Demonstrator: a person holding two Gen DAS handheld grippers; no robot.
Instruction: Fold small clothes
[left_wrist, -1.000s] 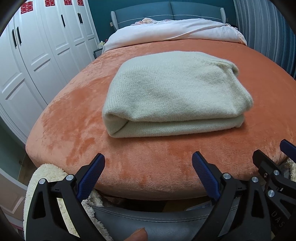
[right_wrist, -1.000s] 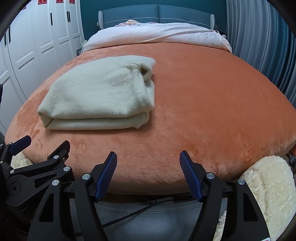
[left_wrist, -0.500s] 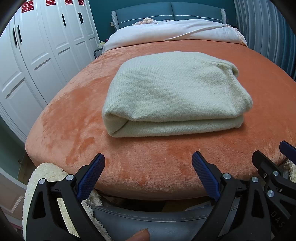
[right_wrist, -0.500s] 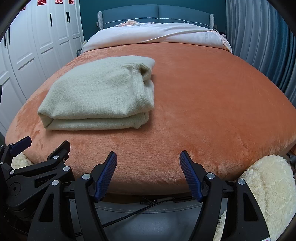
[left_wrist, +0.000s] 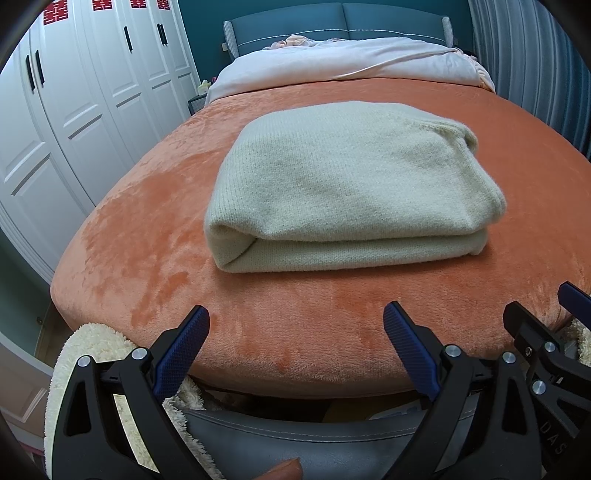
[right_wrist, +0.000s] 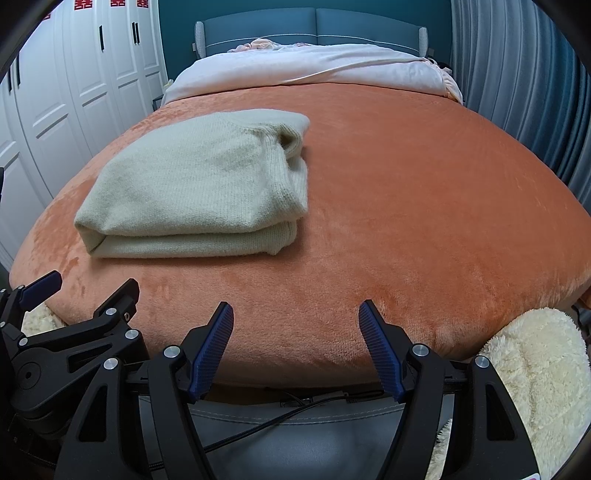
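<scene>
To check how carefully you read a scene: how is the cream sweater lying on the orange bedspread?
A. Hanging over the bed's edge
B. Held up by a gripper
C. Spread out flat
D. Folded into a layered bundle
D: the cream sweater shows stacked layers along its near edge on the orange bedspread, and both grippers are open and clear of it.

knit sweater (left_wrist: 343, 177) (matt), plush velvety blanket (left_wrist: 155, 236)
</scene>
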